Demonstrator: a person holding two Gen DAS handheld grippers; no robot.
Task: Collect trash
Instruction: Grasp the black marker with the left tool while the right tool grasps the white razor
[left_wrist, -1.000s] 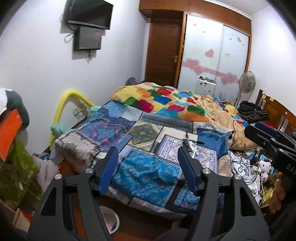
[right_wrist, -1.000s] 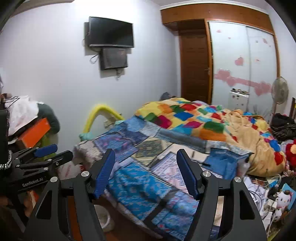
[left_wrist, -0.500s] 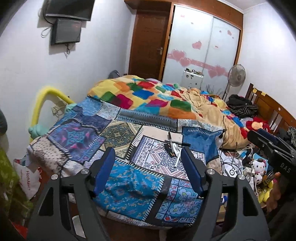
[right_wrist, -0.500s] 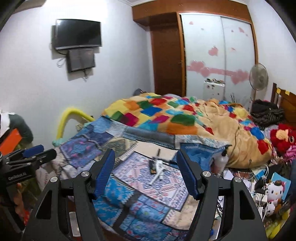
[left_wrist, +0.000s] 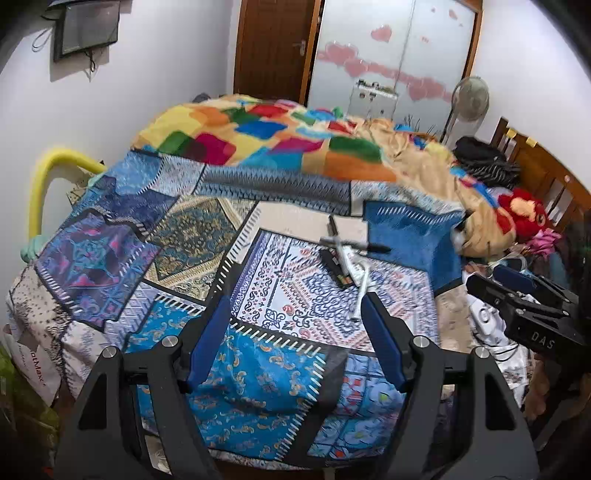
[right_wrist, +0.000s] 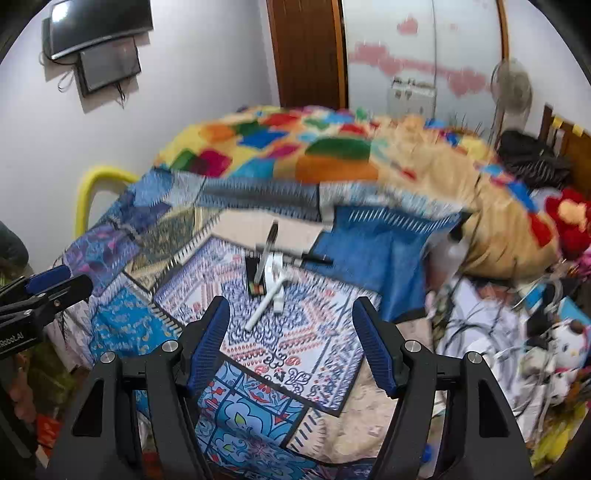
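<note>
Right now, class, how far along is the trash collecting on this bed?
Done: nothing shows as collected yet. In hand: nothing; the left gripper and right gripper are both open and empty, pointed at the bed. Left: the small pile of pens and white pieces lies untouched on the patterned bedspread, ahead of both grippers.

Cloth on the bed, plastic and metal up close

Patchwork bedspread (left_wrist: 177, 236) is matt printed cloth; the blanket (left_wrist: 280, 144) looks fleecy. Gripper fingers (left_wrist: 207, 339) wear ribbed blue pads on matt black plastic; door (left_wrist: 273, 48) is glossy wood
</note>
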